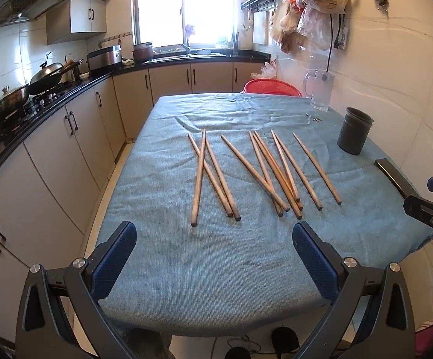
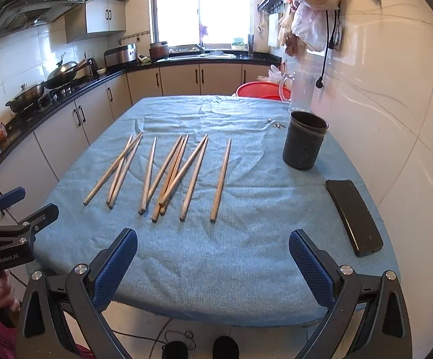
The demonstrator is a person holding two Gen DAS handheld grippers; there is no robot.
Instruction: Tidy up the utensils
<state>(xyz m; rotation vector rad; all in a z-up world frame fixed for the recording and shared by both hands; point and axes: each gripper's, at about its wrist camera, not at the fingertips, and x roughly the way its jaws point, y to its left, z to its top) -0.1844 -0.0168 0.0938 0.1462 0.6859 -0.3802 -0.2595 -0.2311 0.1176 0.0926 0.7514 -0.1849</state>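
Several wooden chopsticks (image 1: 264, 170) lie scattered on a table covered with a blue towel (image 1: 204, 263); they also show in the right wrist view (image 2: 171, 173). A dark perforated utensil holder (image 1: 354, 134) stands upright at the right, also seen in the right wrist view (image 2: 304, 140). My left gripper (image 1: 213, 242) is open and empty above the near edge, short of the chopsticks. My right gripper (image 2: 213, 248) is open and empty, near the front edge too. Each gripper shows at the edge of the other's view.
A black phone (image 2: 354, 217) lies on the towel at the right. A clear plastic pitcher (image 1: 319, 89) and a red basket (image 1: 272, 87) stand at the far end. Small metal bits (image 2: 275, 124) lie near the holder. Counter, stove and pots (image 1: 22, 95) run along the left. A tiled wall is on the right.
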